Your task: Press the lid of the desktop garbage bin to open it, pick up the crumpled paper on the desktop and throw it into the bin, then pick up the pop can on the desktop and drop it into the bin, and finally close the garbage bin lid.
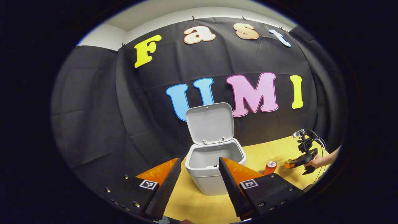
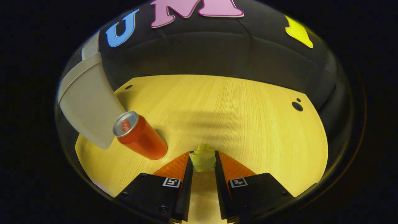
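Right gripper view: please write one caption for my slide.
Right gripper shut on crumpled paper, beside upright pop can.

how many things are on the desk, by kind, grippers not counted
garbage bin, lid up: 1
pop can, upright: 1
crumpled paper, between the right gripper's fingers: 1
total: 3

A pale wooden tabletop (image 2: pixel 236 118) spreads ahead of the right gripper's camera, its grain running away toward a black cloth backdrop (image 2: pixel 217 53). Small dark holes (image 2: pixel 297 106) mark the far corners. Above the cloth, a white wall (image 1: pixel 102 35) shows.
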`<state>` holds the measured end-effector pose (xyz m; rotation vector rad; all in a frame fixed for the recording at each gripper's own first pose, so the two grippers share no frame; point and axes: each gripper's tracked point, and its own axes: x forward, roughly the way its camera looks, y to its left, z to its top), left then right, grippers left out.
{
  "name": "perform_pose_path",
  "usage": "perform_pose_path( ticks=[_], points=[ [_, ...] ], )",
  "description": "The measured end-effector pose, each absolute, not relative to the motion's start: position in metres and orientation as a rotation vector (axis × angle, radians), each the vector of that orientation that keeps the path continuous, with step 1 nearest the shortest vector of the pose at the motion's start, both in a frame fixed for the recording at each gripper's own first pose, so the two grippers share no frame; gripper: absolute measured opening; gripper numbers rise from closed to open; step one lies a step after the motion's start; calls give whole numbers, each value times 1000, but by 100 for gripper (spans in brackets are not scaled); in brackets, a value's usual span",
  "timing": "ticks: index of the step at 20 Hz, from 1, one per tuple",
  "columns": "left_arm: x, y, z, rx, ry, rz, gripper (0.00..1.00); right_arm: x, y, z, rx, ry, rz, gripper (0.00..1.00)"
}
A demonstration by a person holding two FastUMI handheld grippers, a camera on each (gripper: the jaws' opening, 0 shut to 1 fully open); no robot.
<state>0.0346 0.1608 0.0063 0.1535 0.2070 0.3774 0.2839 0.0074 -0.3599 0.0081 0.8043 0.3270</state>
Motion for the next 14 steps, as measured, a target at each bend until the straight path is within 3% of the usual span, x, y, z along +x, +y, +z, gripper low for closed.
perform_pose_path(
  ticks=[8,14],
  points=[
    [42,146,1,109,183,309,82,283,58,-141,74,399,476,41],
    [32,145,7,103,158,305,81,262,172,-10,61,182,702,41]
  ],
)
